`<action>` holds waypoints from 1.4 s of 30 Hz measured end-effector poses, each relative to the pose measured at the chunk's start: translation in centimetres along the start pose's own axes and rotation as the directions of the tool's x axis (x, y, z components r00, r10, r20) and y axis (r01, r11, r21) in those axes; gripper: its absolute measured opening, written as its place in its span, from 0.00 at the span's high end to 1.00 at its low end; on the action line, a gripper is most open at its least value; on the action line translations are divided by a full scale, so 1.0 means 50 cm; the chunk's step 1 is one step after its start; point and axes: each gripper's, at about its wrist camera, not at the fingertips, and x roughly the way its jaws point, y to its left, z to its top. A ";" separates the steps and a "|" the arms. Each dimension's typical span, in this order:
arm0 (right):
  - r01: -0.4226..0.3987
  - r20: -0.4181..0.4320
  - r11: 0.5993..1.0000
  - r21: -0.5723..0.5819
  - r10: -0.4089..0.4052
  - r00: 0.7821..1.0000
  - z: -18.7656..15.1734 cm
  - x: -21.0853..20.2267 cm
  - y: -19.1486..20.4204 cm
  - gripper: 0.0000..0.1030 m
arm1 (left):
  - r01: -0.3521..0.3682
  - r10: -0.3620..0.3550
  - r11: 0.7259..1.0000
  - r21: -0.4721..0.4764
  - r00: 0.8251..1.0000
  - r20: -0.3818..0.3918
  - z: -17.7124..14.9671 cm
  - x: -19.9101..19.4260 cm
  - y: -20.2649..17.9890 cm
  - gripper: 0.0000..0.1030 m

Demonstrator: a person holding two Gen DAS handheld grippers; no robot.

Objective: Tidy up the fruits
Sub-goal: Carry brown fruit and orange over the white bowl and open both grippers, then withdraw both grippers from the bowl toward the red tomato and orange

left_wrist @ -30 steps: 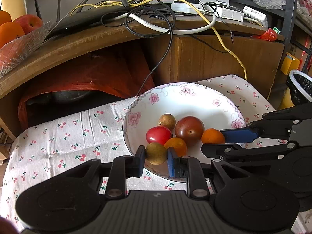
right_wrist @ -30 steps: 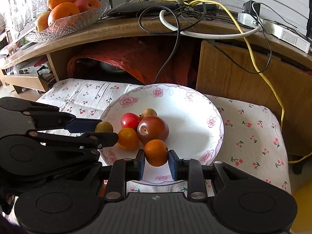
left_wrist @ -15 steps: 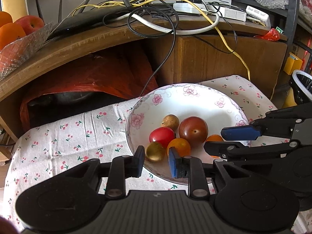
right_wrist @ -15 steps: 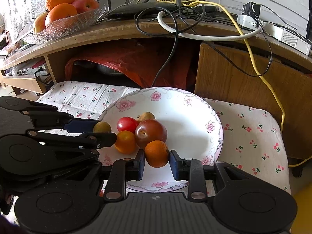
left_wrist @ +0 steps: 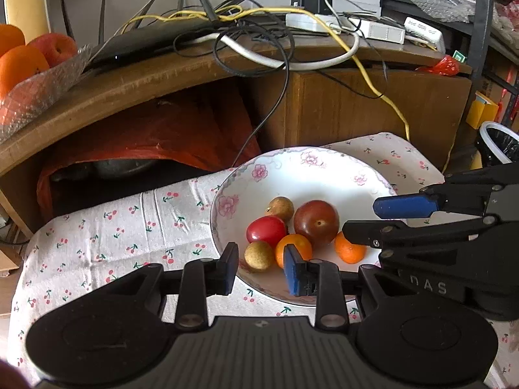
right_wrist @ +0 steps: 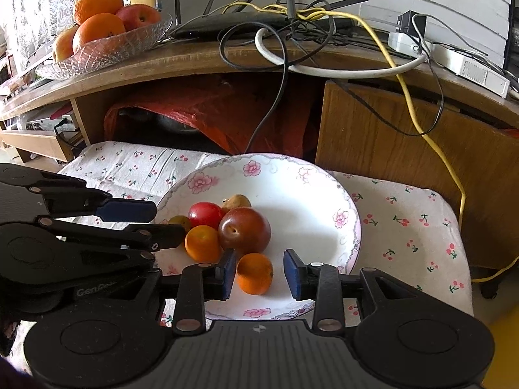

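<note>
A white floral plate (left_wrist: 340, 168) (right_wrist: 324, 191) holds several small fruits: a dark red plum (left_wrist: 316, 220) (right_wrist: 245, 230), a red tomato (left_wrist: 266, 230) (right_wrist: 205, 214), two brown longans (left_wrist: 258, 255) (left_wrist: 281, 207), an orange tomato (left_wrist: 296, 246) (right_wrist: 202, 243) and a small tangerine (left_wrist: 348, 249) (right_wrist: 254, 273). My left gripper (left_wrist: 259, 269) is open, its jaws either side of the near longan, not touching. My right gripper (right_wrist: 259, 274) is open around the tangerine, which rests on the plate.
The plate sits on a cherry-print cloth (left_wrist: 113, 227) (right_wrist: 405, 227). Behind is a wooden desk (right_wrist: 194, 61) with tangled cables (left_wrist: 259, 42), a router and a glass bowl of oranges and an apple (right_wrist: 107, 32). A bin (left_wrist: 499, 142) stands at the right.
Both grippers opened and drew back slightly. The longan left the left jaws and the tangerine left the right jaws; both now lie on the plate.
</note>
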 end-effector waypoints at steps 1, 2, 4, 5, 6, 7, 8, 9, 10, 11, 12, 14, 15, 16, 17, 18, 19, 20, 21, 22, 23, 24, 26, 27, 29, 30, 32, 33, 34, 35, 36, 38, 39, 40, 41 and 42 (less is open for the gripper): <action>0.001 0.004 1.000 0.002 -0.001 1.000 0.002 -0.003 -0.001 0.72 | 0.001 -0.001 1.000 0.003 1.000 0.006 0.000 -0.005 -0.001 0.62; 0.003 0.007 1.000 0.003 -0.003 1.000 0.003 -0.005 -0.002 0.72 | 0.002 -0.002 1.000 0.004 1.000 0.012 0.001 -0.010 0.000 0.62; 0.011 0.013 1.000 0.005 -0.011 1.000 0.004 -0.010 -0.004 0.72 | 0.002 -0.002 1.000 0.001 1.000 0.018 0.003 -0.018 0.002 0.62; 0.013 0.015 1.000 0.008 -0.013 1.000 0.005 -0.014 -0.006 0.72 | 0.003 -0.003 1.000 -0.002 1.000 0.021 0.004 -0.022 0.003 0.62; 0.015 0.019 1.000 0.011 -0.015 1.000 0.006 -0.017 -0.007 0.72 | 0.004 -0.004 1.000 -0.004 1.000 0.023 0.004 -0.025 0.005 0.62; 0.018 0.024 1.000 0.011 -0.018 1.000 0.006 -0.022 -0.008 0.72 | 0.003 -0.003 1.000 -0.006 1.000 0.024 0.004 -0.028 0.006 0.62; 0.019 0.026 1.000 0.012 -0.019 0.999 0.007 -0.025 -0.008 0.72 | 0.003 -0.003 1.000 -0.009 1.000 0.025 0.003 -0.031 0.008 0.62; 0.018 0.028 1.000 0.015 -0.018 0.999 0.009 -0.028 -0.009 0.72 | 0.004 -0.004 1.000 -0.012 1.000 0.027 0.004 -0.033 0.010 0.62; 0.016 0.031 1.000 0.019 -0.016 0.999 0.009 -0.030 -0.010 0.72 | 0.006 -0.005 1.000 -0.016 1.000 0.027 0.004 -0.035 0.011 0.62; 0.015 0.031 1.000 0.024 -0.016 0.999 0.010 -0.033 -0.011 0.72 | 0.008 -0.007 1.000 -0.020 1.000 0.028 0.005 -0.038 0.012 0.62; 0.015 0.032 0.999 0.030 -0.016 0.999 0.011 -0.036 -0.013 0.72 | 0.013 -0.012 1.000 -0.020 0.999 0.031 0.005 -0.042 0.011 0.62; 0.009 0.034 0.999 0.047 -0.011 0.999 0.010 -0.043 -0.017 0.72 | 0.016 -0.016 1.000 -0.018 0.999 0.038 0.005 -0.050 0.011 0.62; 0.005 0.033 0.998 0.058 -0.007 0.999 0.010 -0.047 -0.020 0.72 | 0.018 -0.017 1.000 -0.018 0.999 0.040 0.005 -0.053 0.012 0.62; 0.006 0.034 0.998 0.069 -0.008 0.999 0.010 -0.051 -0.022 0.72 | 0.021 -0.020 1.000 -0.019 0.999 0.041 0.004 -0.056 0.012 0.62; 0.005 0.035 0.997 0.080 -0.008 0.999 0.009 -0.055 -0.025 0.72 | 0.023 -0.023 1.000 -0.020 0.999 0.042 0.004 -0.058 0.013 0.62; -0.004 0.036 0.996 0.094 0.000 0.999 0.009 -0.059 -0.027 0.72 | 0.026 -0.025 0.999 -0.022 0.999 0.042 0.003 -0.059 0.014 0.62; -0.019 0.035 0.994 0.110 0.015 0.999 0.009 -0.061 -0.031 0.71 | 0.032 -0.031 0.999 -0.024 0.998 0.047 0.003 -0.060 0.015 0.62; -0.024 0.036 0.992 0.120 0.019 0.999 0.010 -0.064 -0.031 0.71 | 0.043 -0.042 0.999 -0.032 0.998 0.043 0.001 -0.060 0.017 0.62; -0.024 0.040 0.991 0.128 0.019 0.999 0.010 -0.066 -0.032 0.71 | 0.054 -0.052 0.998 -0.038 0.998 0.040 -0.001 -0.061 0.018 0.62; -0.026 0.042 0.991 0.128 0.021 0.999 0.011 -0.068 -0.031 0.71 | 0.060 -0.058 0.997 -0.040 0.998 0.038 -0.003 -0.062 0.018 0.61; -0.027 0.044 0.992 0.127 0.022 0.999 0.010 -0.070 -0.030 0.71 | 0.064 -0.063 0.997 -0.039 0.997 0.035 -0.006 -0.063 0.018 0.61; -0.026 0.043 0.991 0.128 0.020 0.999 0.009 -0.072 -0.029 0.71 | 0.069 -0.068 0.997 -0.037 0.997 0.032 -0.009 -0.066 0.018 0.61; -0.028 0.031 0.992 0.127 0.024 0.999 0.005 -0.077 -0.026 0.70 | 0.083 -0.082 0.996 -0.038 0.996 0.024 -0.017 -0.072 0.019 0.61; -0.028 0.025 0.992 0.122 0.025 0.999 0.001 -0.080 -0.024 0.70 | 0.091 -0.091 0.995 -0.038 0.996 0.019 -0.023 -0.076 0.020 0.61; -0.025 0.013 0.994 0.111 0.024 1.000 -0.009 -0.089 -0.017 0.70 | 0.100 -0.100 0.995 -0.031 0.995 0.009 -0.037 -0.086 0.023 0.61; -0.028 0.005 0.993 0.113 0.028 1.000 -0.014 -0.093 -0.015 0.70 | 0.105 -0.105 0.994 -0.024 0.994 -0.001 -0.046 -0.092 0.025 0.61; -0.038 -0.014 0.992 0.119 0.040 0.999 -0.026 -0.102 -0.010 0.70 | 0.127 -0.127 0.992 -0.015 0.992 -0.026 -0.064 -0.100 0.027 0.61; -0.042 -0.020 0.992 0.119 0.045 0.999 -0.030 -0.106 -0.006 0.70 | 0.146 -0.146 0.989 -0.007 0.988 -0.040 -0.076 -0.106 0.027 0.61; -0.047 -0.025 0.992 0.115 0.051 0.998 -0.035 -0.110 -0.001 0.70 | 0.167 -0.167 0.986 0.010 0.984 -0.055 -0.088 -0.110 0.023 0.61; -0.051 -0.029 0.992 0.113 0.055 0.998 -0.039 -0.113 0.004 0.70 | 0.181 -0.178 0.983 0.036 0.982 -0.069 -0.099 -0.113 0.018 0.61; -0.056 -0.033 0.992 0.114 0.060 0.998 -0.043 -0.116 0.010 0.70 | 0.188 -0.182 0.980 0.064 0.980 -0.080 -0.107 -0.115 0.011 0.61; -0.065 -0.035 0.991 0.120 0.070 0.997 -0.048 -0.123 0.019 0.70 | 0.195 -0.183 0.973 0.123 0.978 -0.099 -0.120 -0.115 -0.005 0.61; -0.067 -0.035 0.990 0.124 0.071 0.997 -0.049 -0.126 0.023 0.70 | 0.201 -0.187 0.969 0.144 0.977 -0.106 -0.126 -0.113 -0.012 0.61; -0.068 -0.035 0.990 0.127 0.073 0.997 -0.050 -0.131 0.026 0.70 | 0.204 -0.188 0.967 0.155 0.976 -0.113 -0.129 -0.109 -0.017 0.61; -0.071 -0.034 0.989 0.132 0.076 0.997 -0.051 -0.135 0.029 0.70 | 0.200 -0.183 0.966 0.162 0.976 -0.117 -0.131 -0.105 -0.020 0.61; -0.076 -0.032 0.988 0.136 0.081 0.996 -0.052 -0.139 0.031 0.69 | 0.197 -0.179 0.966 0.166 0.977 -0.119 -0.132 -0.100 -0.022 0.61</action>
